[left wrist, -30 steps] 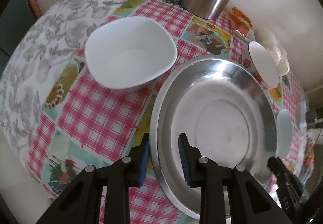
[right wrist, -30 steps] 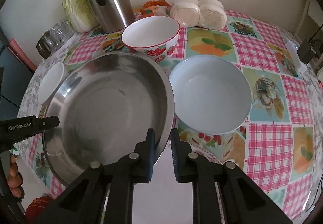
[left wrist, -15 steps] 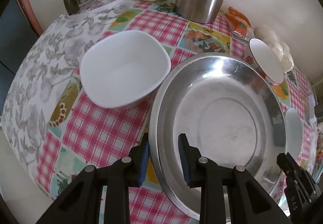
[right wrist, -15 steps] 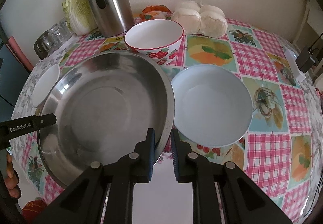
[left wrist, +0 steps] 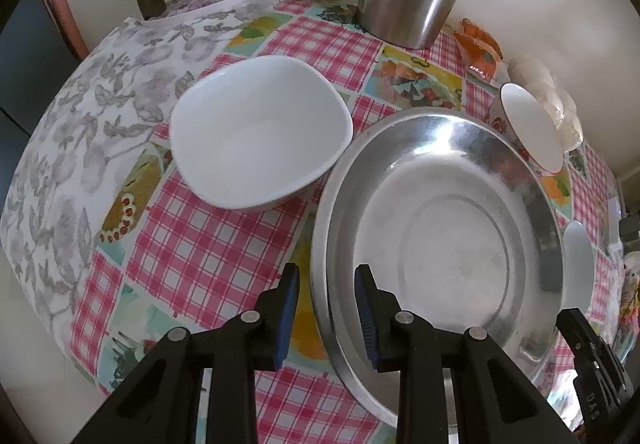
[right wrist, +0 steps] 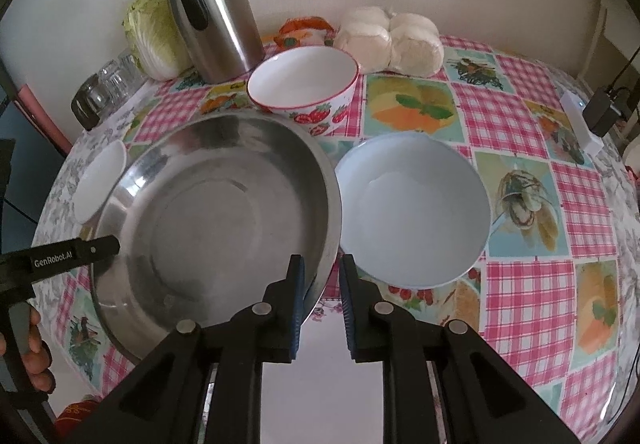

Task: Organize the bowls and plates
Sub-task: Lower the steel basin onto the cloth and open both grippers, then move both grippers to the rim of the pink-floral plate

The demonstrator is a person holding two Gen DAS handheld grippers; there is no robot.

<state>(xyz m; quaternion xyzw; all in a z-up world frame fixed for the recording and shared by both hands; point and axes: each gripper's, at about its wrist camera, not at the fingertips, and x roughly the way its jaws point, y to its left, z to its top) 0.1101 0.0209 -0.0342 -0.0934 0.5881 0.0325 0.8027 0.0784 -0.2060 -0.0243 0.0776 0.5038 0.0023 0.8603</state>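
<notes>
A large steel basin (left wrist: 452,240) (right wrist: 216,212) sits on the checked tablecloth. My left gripper (left wrist: 326,296) straddles its left rim with a visible gap on the outer side. My right gripper (right wrist: 322,284) straddles its right rim, also with gaps. A white squarish bowl (left wrist: 260,136) stands left of the basin and also shows in the right wrist view (right wrist: 100,180). A pale blue bowl (right wrist: 412,204) stands right of it. A strawberry-pattern bowl (right wrist: 304,84) stands behind it.
A steel thermos jug (right wrist: 216,8), a cabbage (right wrist: 152,32) and upturned glasses (right wrist: 108,84) stand at the back left. Bagged white buns (right wrist: 388,40) lie at the back. A charger and cable (right wrist: 604,112) are at the far right edge.
Both cameras have drawn back and lifted slightly. The left gripper's jaws stand wider around the basin rim than before. The basin and the bowls keep their places.
</notes>
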